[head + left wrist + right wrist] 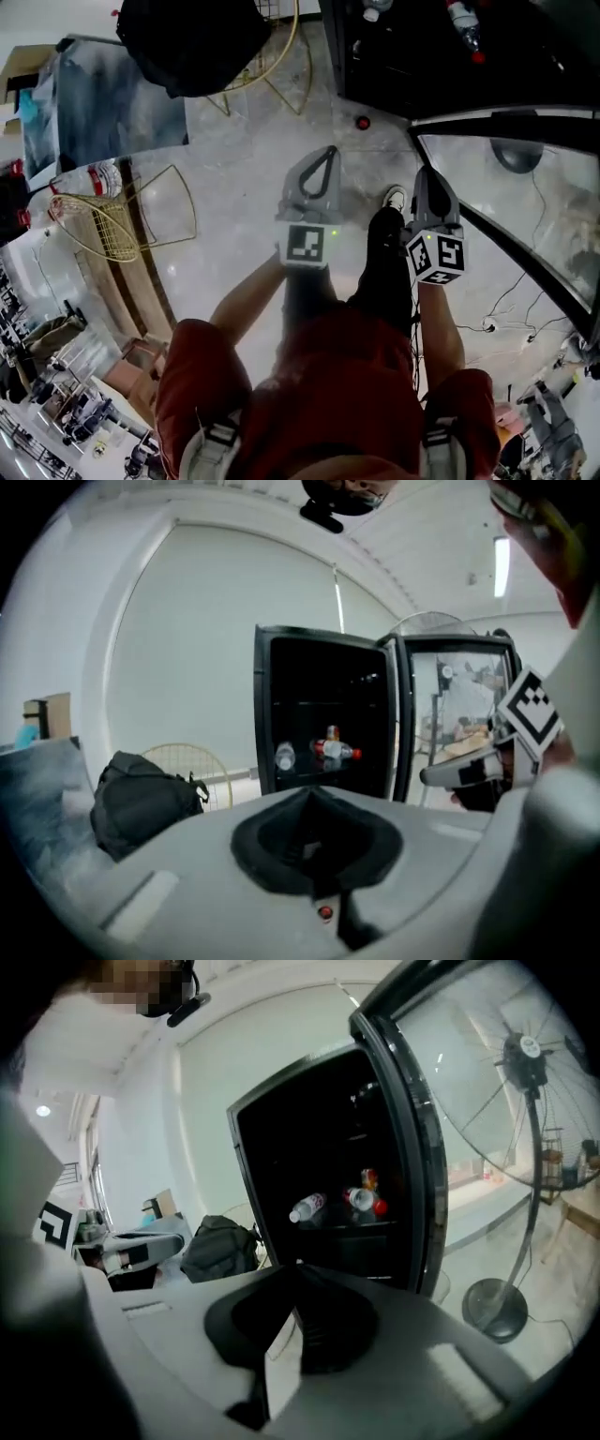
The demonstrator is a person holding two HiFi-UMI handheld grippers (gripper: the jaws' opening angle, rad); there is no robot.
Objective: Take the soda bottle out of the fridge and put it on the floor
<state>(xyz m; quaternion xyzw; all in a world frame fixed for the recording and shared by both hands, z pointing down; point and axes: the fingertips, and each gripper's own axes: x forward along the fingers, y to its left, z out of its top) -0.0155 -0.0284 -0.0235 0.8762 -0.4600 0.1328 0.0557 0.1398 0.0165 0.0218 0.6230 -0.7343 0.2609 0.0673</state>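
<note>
Left gripper (314, 791), right gripper (295, 1267): two, both closed, empty. Fridge (323, 667): one, open, ahead. Soda bottle (337, 751): on its shelf, beside one clear bottle (286, 757). Black bag (141, 799): one, ahead-left. Fan (525, 1063): one, right.

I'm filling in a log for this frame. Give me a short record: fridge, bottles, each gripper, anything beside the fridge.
fridge: black, glass door swung open
bottles: clear bottle and red-capped bottle, lying on a shelf inside
left gripper: shut, empty, short of the fridge
right gripper: shut, empty
beside fridge: black bag on the floor
</note>
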